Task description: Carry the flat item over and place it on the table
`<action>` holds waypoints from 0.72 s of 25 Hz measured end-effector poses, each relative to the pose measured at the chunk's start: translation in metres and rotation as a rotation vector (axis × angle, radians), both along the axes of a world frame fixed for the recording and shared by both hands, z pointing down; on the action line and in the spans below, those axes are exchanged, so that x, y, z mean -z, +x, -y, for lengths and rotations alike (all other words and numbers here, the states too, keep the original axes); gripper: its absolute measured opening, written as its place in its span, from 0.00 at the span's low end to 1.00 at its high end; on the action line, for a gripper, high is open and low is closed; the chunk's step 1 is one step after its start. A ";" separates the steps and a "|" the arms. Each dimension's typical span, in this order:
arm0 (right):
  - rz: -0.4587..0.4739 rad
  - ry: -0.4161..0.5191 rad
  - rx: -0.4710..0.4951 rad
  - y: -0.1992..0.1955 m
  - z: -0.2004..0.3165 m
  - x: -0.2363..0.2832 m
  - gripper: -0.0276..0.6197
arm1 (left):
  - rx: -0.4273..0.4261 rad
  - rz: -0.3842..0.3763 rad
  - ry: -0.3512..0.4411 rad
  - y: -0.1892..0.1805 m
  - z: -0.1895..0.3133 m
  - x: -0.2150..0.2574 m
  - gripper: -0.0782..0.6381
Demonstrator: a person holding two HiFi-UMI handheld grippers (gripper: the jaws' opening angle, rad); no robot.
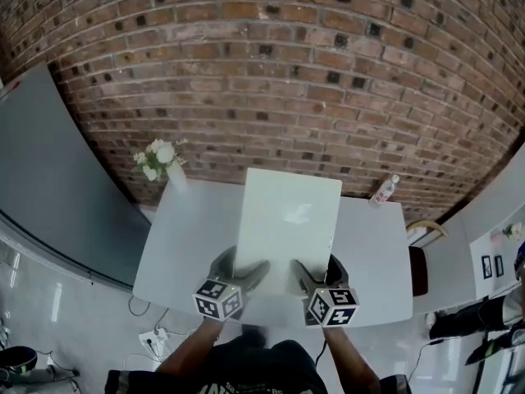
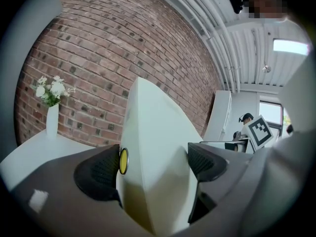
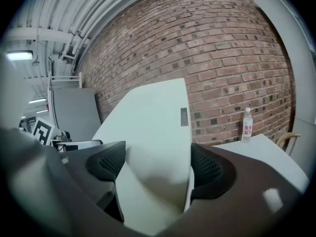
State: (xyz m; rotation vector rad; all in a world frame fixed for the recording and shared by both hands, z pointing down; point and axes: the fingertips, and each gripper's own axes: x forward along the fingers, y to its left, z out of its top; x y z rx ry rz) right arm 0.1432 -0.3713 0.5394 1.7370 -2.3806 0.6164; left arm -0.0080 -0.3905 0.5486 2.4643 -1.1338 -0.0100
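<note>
In the head view the flat item (image 1: 287, 220), a pale, smooth, thin slab with a faint mark at its centre, is held over the white surface (image 1: 176, 253) by its near edge, with the left gripper (image 1: 242, 268) and right gripper (image 1: 318, 273) side by side. The left gripper view shows its jaws clamped on that edge. The right gripper view shows the same, and the slab looks stiff, slick and probably fragile, so two spaced edge holds suit it

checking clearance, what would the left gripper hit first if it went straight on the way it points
Probably the brick wall: the left gripper, shut on the panel, aims at it. The vase sits off to the left. Depth is unclear.
</note>
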 end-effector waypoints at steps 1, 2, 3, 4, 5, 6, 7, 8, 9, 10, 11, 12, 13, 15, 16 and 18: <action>0.001 -0.003 -0.005 -0.001 0.006 -0.001 0.68 | -0.005 0.001 -0.003 -0.001 0.007 -0.001 0.72; 0.001 -0.007 -0.008 -0.001 0.012 -0.002 0.68 | -0.008 0.002 -0.008 0.000 0.013 -0.002 0.72; 0.001 -0.012 -0.009 0.000 0.016 -0.004 0.68 | -0.011 0.001 -0.013 0.000 0.017 -0.004 0.72; 0.000 -0.016 -0.009 0.000 0.020 -0.005 0.68 | -0.011 0.000 -0.019 0.001 0.021 -0.006 0.72; -0.001 -0.020 -0.008 0.002 0.024 -0.007 0.68 | -0.011 -0.001 -0.024 0.002 0.025 -0.008 0.72; -0.002 -0.024 -0.008 0.003 0.028 -0.008 0.68 | -0.011 -0.001 -0.028 0.004 0.029 -0.009 0.72; -0.003 -0.028 -0.007 0.005 0.032 -0.010 0.68 | -0.010 -0.001 -0.033 0.005 0.033 -0.011 0.72; -0.003 -0.032 -0.007 0.006 0.035 -0.011 0.68 | -0.008 -0.001 -0.036 0.007 0.036 -0.012 0.72; -0.002 -0.035 -0.006 0.007 0.038 -0.013 0.68 | -0.007 0.002 -0.039 0.008 0.038 -0.014 0.72; -0.002 -0.038 -0.005 0.008 0.040 -0.014 0.68 | -0.004 0.004 -0.041 0.009 0.040 -0.015 0.71; -0.001 -0.040 -0.004 0.009 0.043 -0.015 0.68 | -0.002 0.005 -0.044 0.010 0.042 -0.016 0.71; -0.002 -0.042 -0.003 0.010 0.045 -0.015 0.68 | 0.000 0.005 -0.047 0.011 0.044 -0.016 0.71; -0.003 -0.043 -0.001 0.012 0.047 -0.015 0.68 | 0.002 0.004 -0.051 0.012 0.046 -0.017 0.71; -0.006 -0.045 0.004 0.015 0.053 -0.016 0.68 | 0.007 0.003 -0.054 0.015 0.051 -0.018 0.71; -0.005 -0.047 0.006 0.016 0.055 -0.017 0.68 | 0.009 0.004 -0.056 0.016 0.053 -0.019 0.71; -0.004 -0.055 0.007 0.021 0.059 -0.020 0.68 | 0.010 0.005 -0.062 0.021 0.056 -0.021 0.71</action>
